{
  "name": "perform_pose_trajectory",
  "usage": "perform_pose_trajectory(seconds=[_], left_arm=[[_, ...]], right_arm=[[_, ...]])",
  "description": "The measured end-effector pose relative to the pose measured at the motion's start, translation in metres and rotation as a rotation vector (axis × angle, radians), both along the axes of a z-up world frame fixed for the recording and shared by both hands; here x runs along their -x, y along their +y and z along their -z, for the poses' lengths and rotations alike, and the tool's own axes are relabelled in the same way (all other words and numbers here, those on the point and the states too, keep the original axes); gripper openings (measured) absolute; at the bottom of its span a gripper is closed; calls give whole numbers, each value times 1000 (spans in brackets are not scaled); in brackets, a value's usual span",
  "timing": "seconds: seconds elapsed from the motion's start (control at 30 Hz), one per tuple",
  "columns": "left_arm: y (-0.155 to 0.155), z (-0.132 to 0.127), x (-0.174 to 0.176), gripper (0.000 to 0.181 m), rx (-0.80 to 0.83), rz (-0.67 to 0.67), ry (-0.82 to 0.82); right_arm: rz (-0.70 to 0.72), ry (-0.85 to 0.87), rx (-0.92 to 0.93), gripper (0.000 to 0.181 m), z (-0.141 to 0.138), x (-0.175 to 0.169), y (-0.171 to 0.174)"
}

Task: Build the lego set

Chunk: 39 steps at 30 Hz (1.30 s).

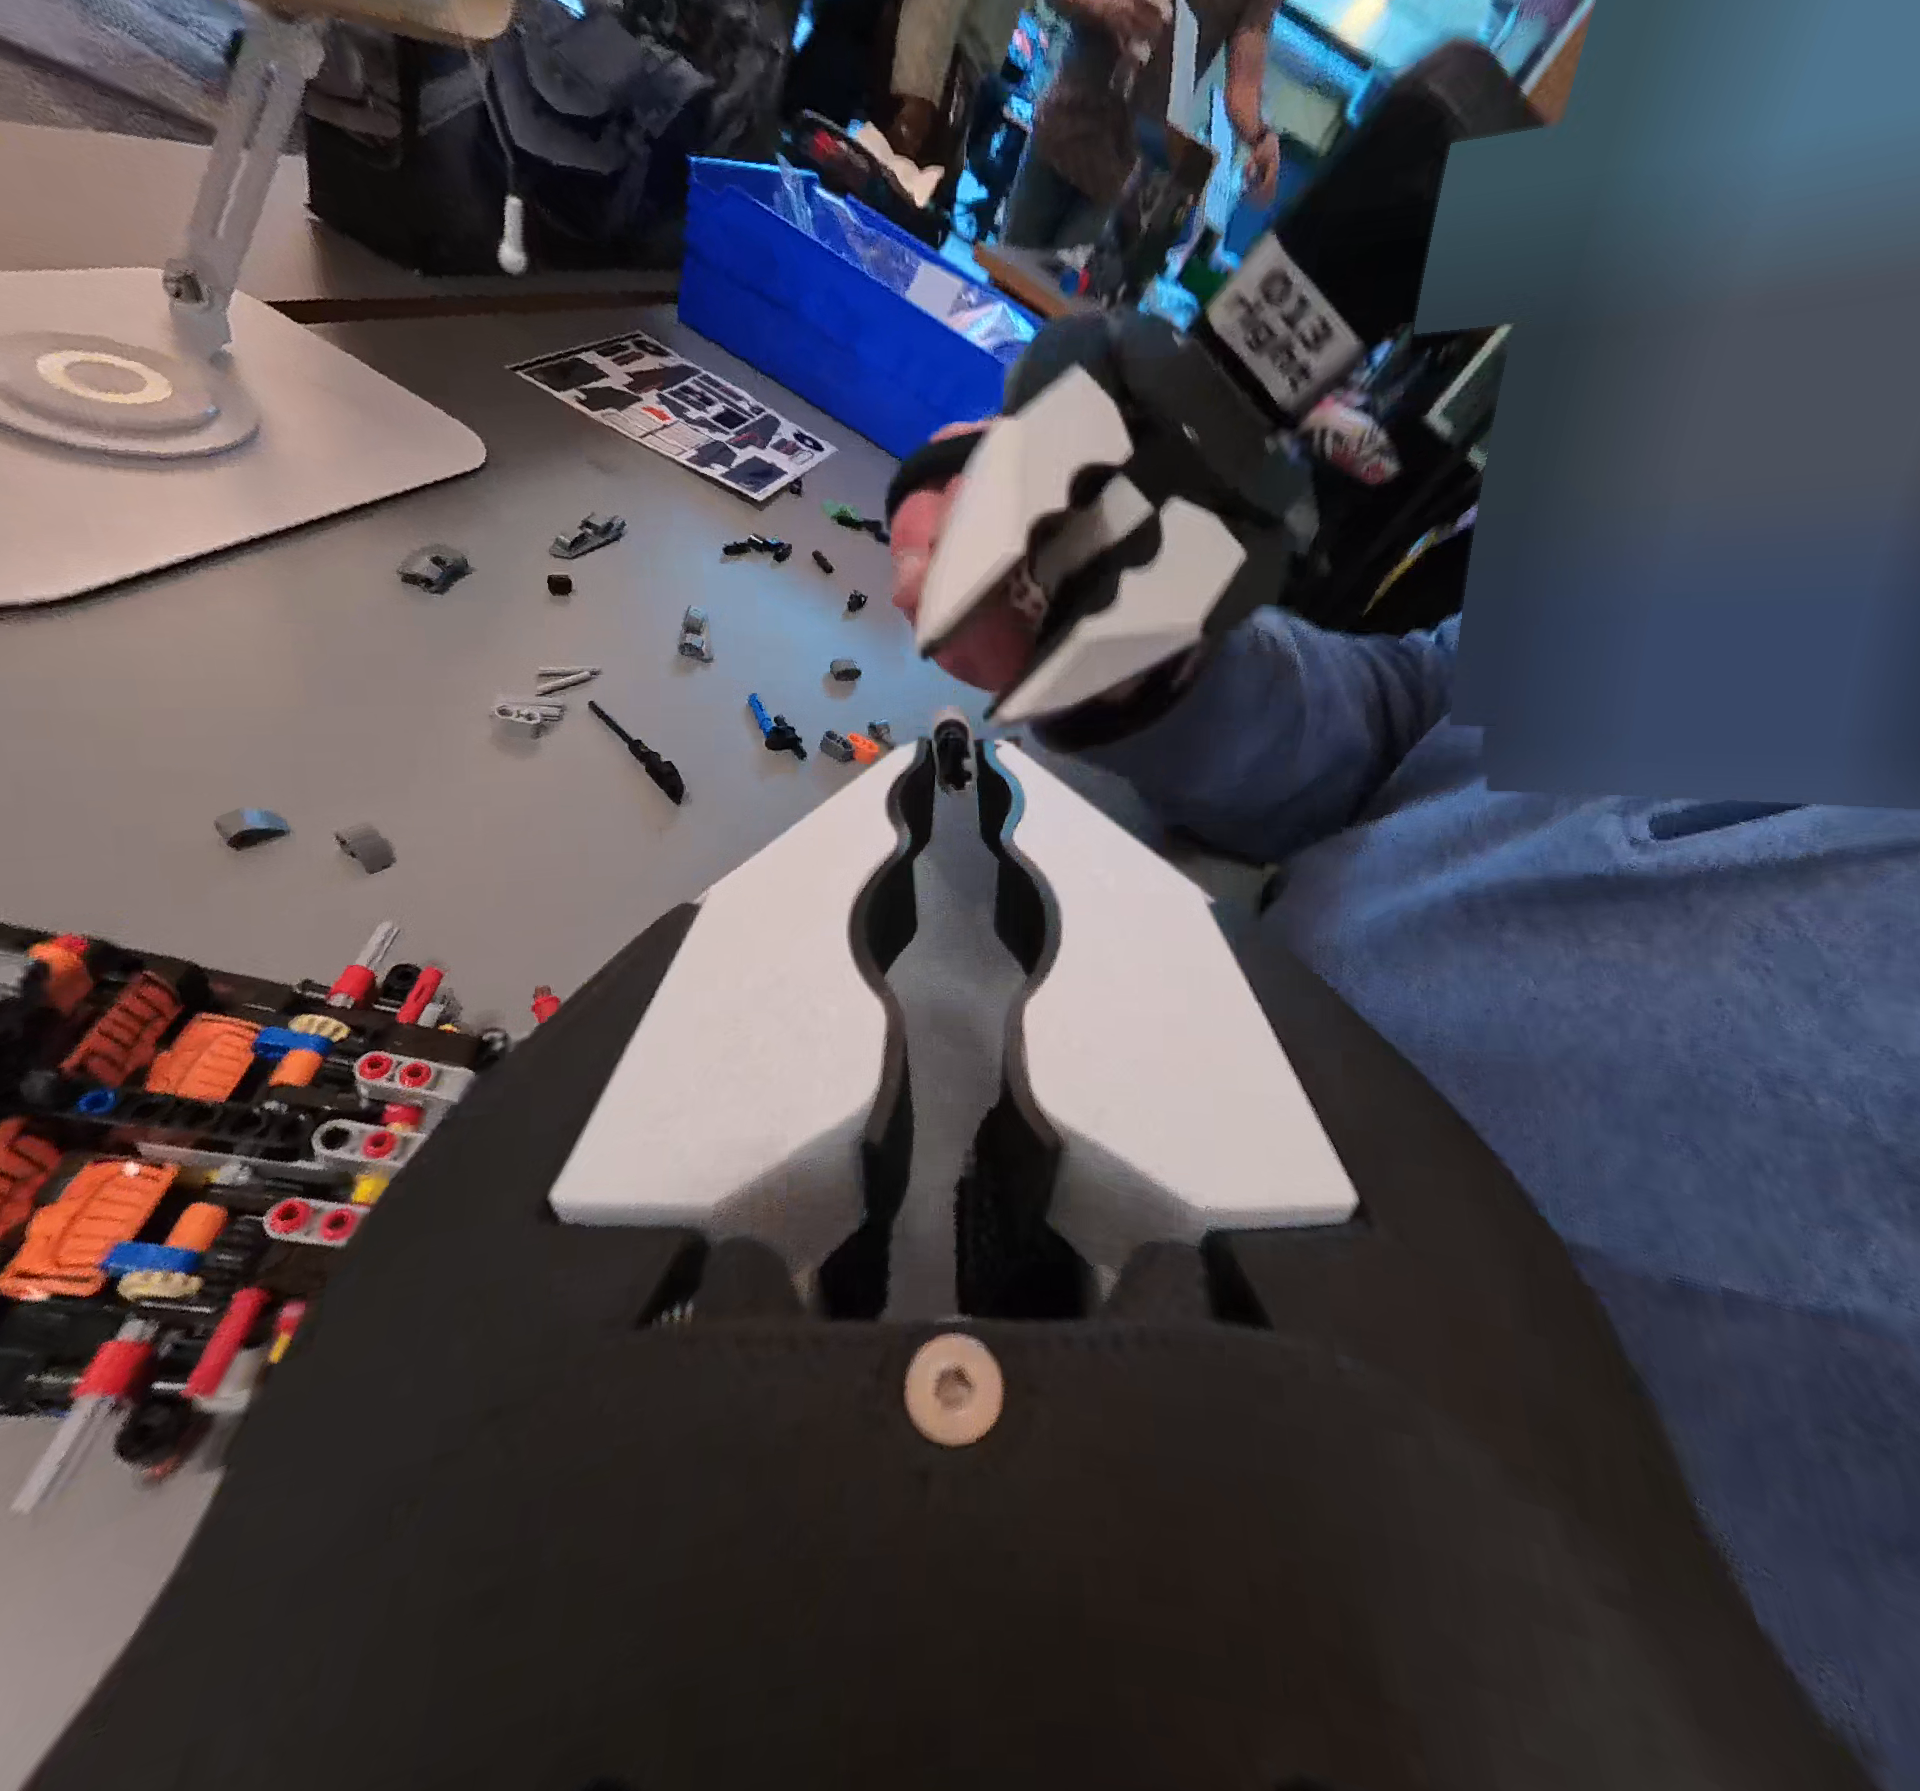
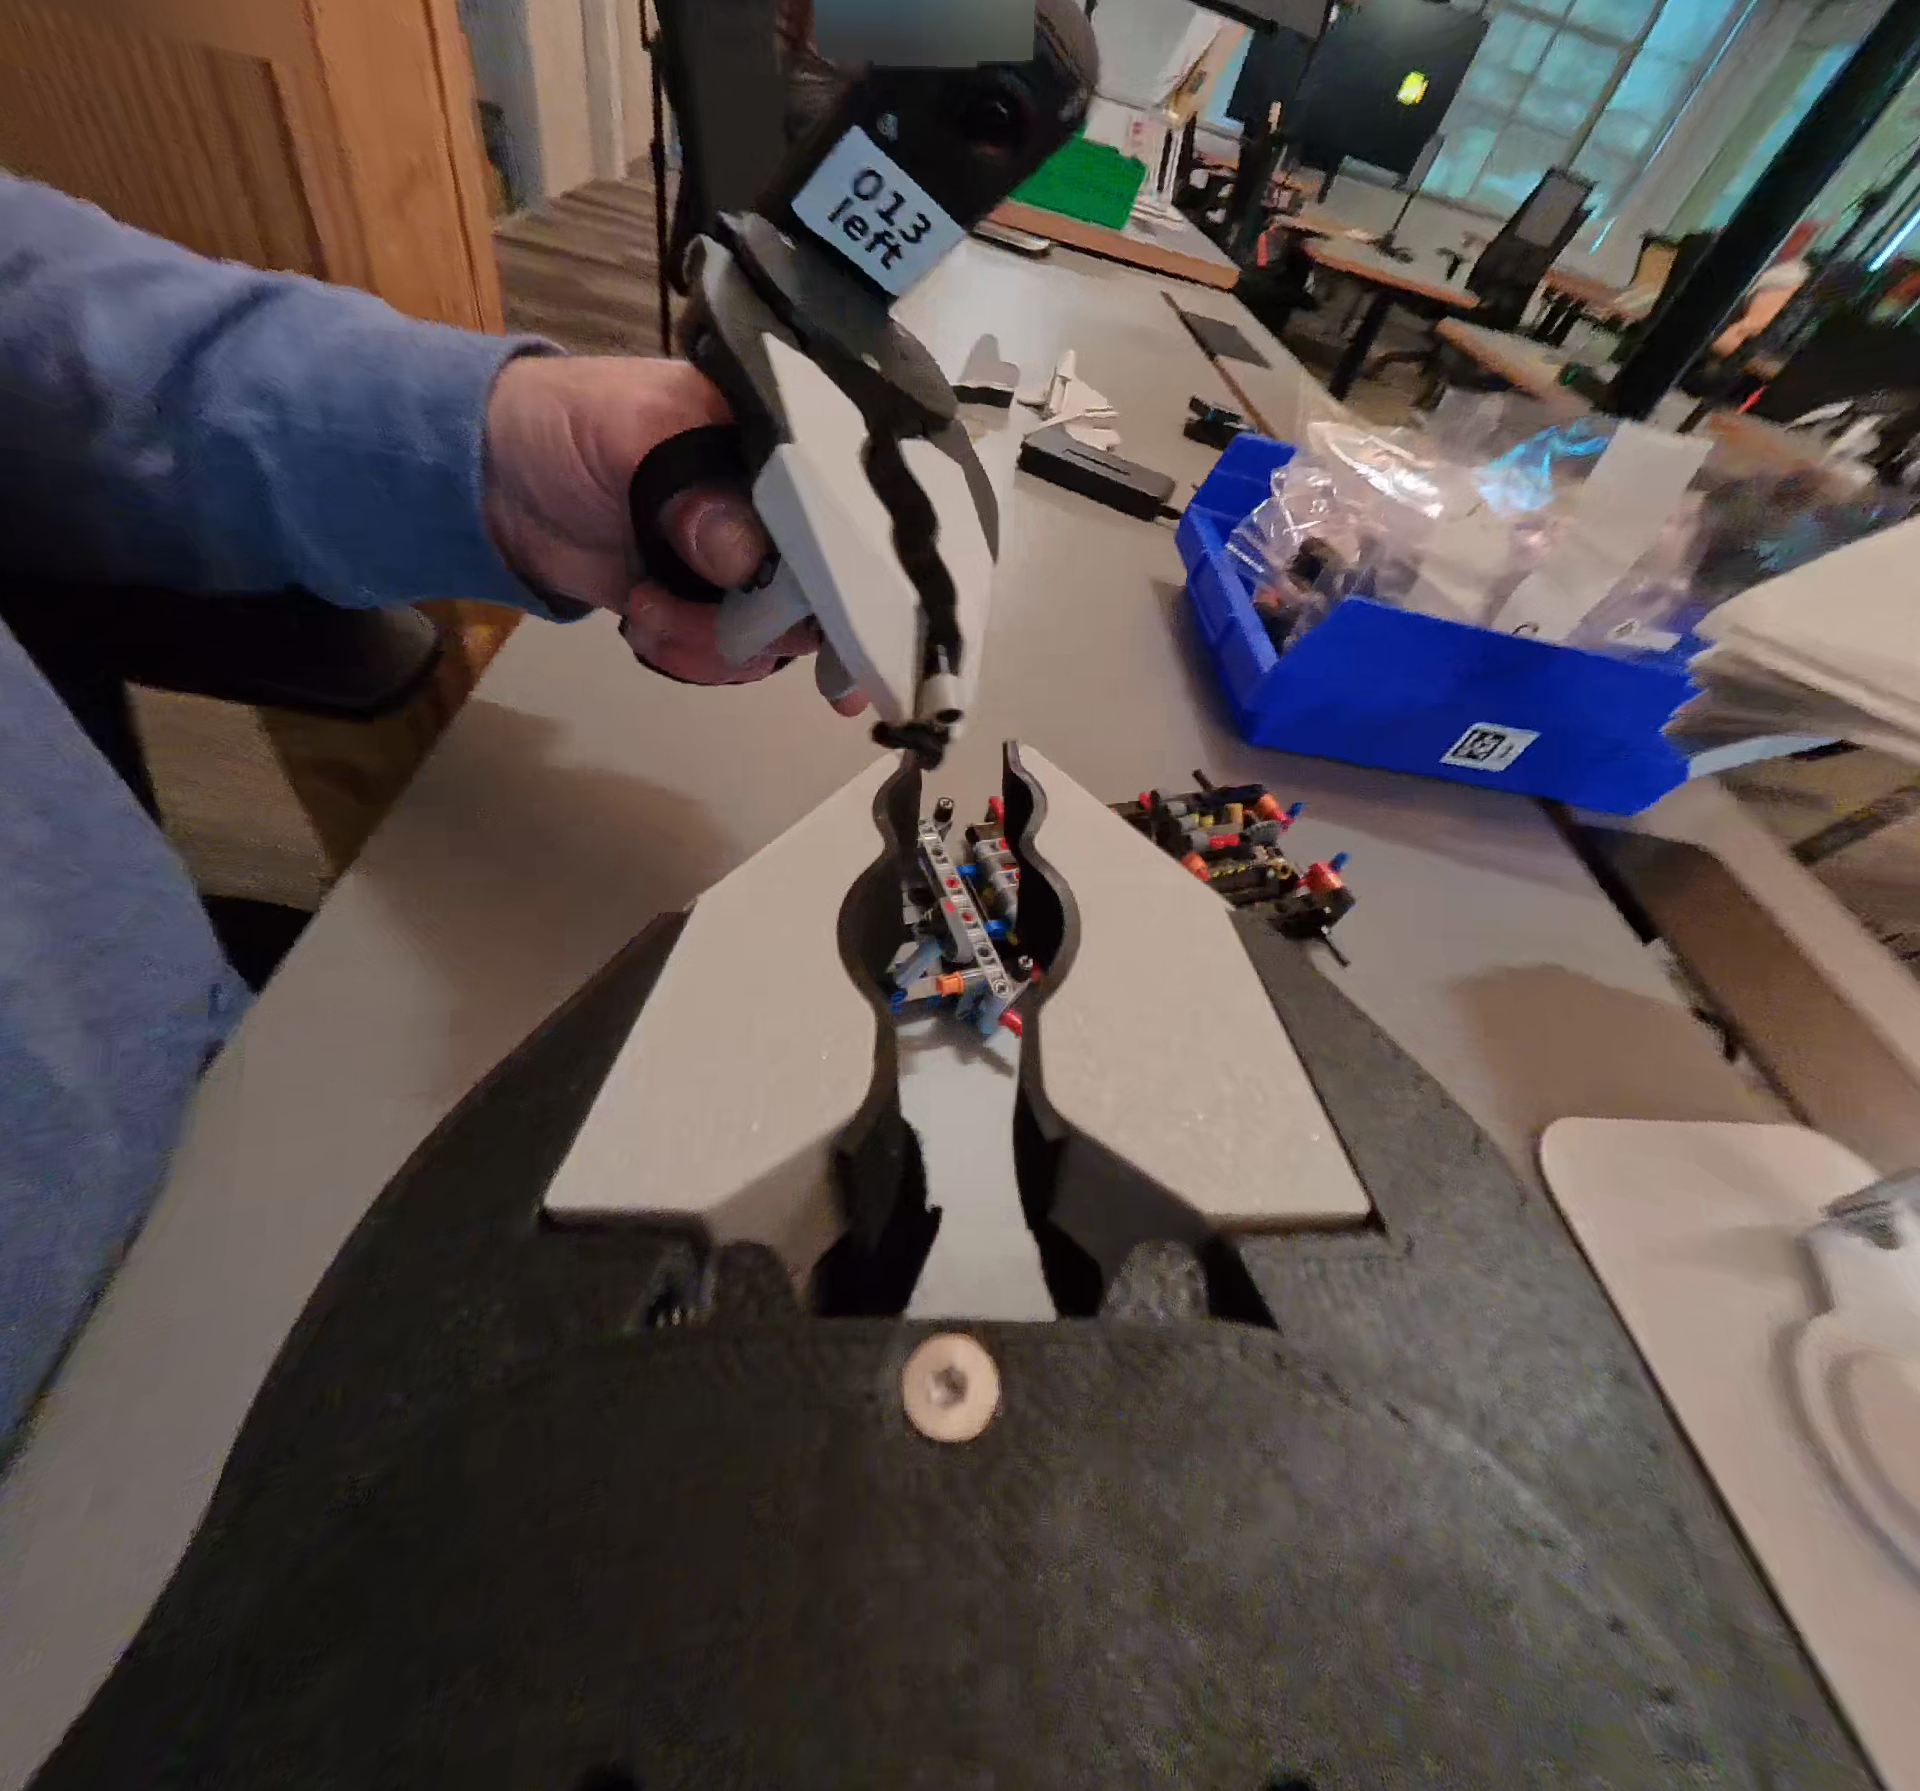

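Daylight is coming through tall gridded windows [image 2: 1621, 68] far beyond the right hand-held gripper. Desks [image 2: 1382, 271] and a dark office chair [image 2: 1527, 235] are standing before them; a wooden wall panel [image 2: 312, 89], perhaps a door, is rising off to its left.

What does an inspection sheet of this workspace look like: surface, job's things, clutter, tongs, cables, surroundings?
Surface: grey table, mostly bare between the parts.
Job's things: orange and black lego assembly at the left; loose lego pieces scattered mid-table; smaller lego subassembly seen between the right tongs' fingers.
Clutter: sticker sheet, blue bin of plastic bags, silver stand base.
Tongs: left tongs shut on a small grey and black connector piece; right tongs open, tips just under that piece.
Cables: nothing clearly seen on the table.
Surroundings: office with desks, chairs, monitors, large windows; people standing in the background.
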<state>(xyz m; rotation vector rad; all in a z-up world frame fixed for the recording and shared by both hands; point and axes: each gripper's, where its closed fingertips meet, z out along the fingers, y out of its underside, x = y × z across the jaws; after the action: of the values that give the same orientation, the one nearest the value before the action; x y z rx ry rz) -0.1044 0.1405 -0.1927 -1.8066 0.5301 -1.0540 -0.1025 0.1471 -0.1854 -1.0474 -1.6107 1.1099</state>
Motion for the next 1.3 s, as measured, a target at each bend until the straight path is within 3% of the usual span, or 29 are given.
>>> perform_pose_trajectory(seconds=[0.23, 0.5, 0.77, 1.3], left_arm=[[1, 9, -5, 6, -130, 59, 442], [8, 15, -9, 6, -173, 115, 698], [10, 12, -14, 6, -168, 180, 757], [27, -16, -28, 7, -220, 125, 605]], right_arm=[[-162, -104, 377, 15, -10, 0, 0], [-153, -192, 319, 5, 9, 1, -4], [-154, -181, 273, 4, 6, -5, -1], [-62, 17, 373, 3, -21, -19, 17]])
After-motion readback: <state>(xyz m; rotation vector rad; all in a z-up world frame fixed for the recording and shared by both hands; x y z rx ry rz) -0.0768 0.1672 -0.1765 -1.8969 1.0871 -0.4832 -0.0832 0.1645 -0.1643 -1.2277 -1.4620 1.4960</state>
